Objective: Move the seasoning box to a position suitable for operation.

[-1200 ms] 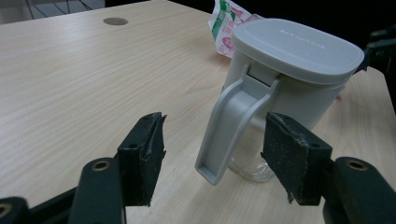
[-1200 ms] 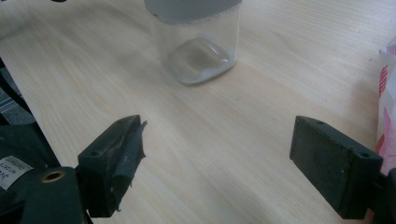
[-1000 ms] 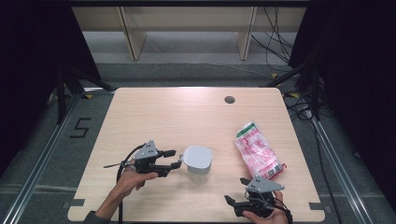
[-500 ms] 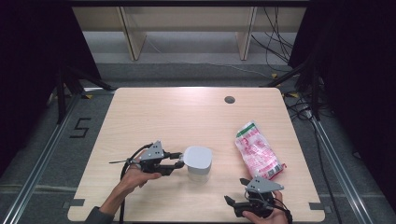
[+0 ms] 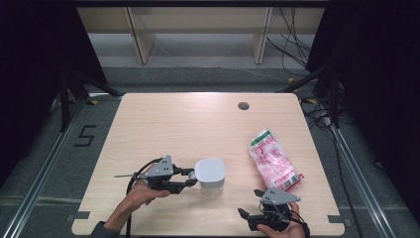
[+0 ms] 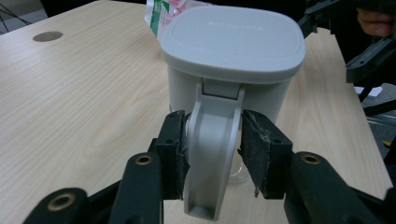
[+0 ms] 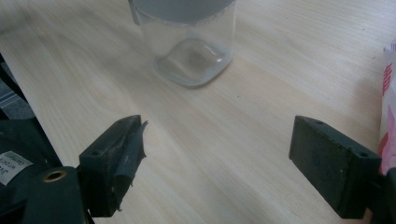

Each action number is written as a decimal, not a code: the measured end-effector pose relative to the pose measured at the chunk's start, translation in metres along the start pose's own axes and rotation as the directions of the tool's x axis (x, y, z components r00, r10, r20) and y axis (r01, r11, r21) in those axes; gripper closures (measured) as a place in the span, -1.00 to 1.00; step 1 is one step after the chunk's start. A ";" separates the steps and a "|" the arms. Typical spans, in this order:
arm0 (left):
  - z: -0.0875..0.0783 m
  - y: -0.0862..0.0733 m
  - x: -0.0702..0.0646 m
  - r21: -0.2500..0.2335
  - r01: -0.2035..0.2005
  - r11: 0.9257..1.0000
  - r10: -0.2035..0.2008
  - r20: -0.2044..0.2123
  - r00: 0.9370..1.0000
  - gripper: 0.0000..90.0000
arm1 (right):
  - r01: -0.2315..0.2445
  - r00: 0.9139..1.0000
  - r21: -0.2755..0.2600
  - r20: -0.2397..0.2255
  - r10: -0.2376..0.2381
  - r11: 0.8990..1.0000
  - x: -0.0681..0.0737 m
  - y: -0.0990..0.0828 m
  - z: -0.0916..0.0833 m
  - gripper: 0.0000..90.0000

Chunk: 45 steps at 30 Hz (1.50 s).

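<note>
A clear jar (image 5: 210, 172) with a grey lid (image 6: 233, 39) stands near the table's front middle. Its grey handle (image 6: 212, 154) faces left. My left gripper (image 5: 192, 177) reaches in from the left; its jaws have just been closing, and in the left gripper view both pads (image 6: 172, 144) press on that handle. My right gripper (image 5: 249, 202) rests at the front right edge, held by a hand. It is open with bare wood between its jaws (image 7: 217, 149). The jar's glass base (image 7: 191, 51) stands ahead of it.
A pink and white packet (image 5: 273, 161) with a green top lies right of the jar, just beyond the right gripper. A dark round hole (image 5: 243, 105) sits in the tabletop (image 5: 188, 124) at the far right. Cables trail from both grippers.
The left jaws have narrowed onto the jar's handle, and the left hand has edged slightly toward the jar. The right gripper and the packet have stayed put.
</note>
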<state>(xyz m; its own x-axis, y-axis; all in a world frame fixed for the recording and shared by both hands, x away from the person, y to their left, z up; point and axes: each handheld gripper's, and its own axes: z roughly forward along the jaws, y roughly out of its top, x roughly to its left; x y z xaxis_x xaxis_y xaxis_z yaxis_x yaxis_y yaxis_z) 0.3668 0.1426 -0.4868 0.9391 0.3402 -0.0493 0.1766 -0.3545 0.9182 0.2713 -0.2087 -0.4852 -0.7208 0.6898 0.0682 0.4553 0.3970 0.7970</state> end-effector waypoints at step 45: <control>0.026 0.013 0.031 -0.022 -0.015 1.000 0.012 -0.154 0.988 0.52 | 0.011 1.000 0.018 0.001 -0.011 1.000 0.001 0.000 0.000 -0.55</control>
<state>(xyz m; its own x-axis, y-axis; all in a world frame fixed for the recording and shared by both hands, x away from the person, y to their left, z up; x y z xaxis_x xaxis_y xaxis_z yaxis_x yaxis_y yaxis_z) 0.4064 0.1258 -0.4865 0.8846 0.4658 0.0224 0.1559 -0.3407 0.9272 0.2706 -0.2076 -0.4850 -0.7252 0.6861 0.0584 0.4567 0.4158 0.7864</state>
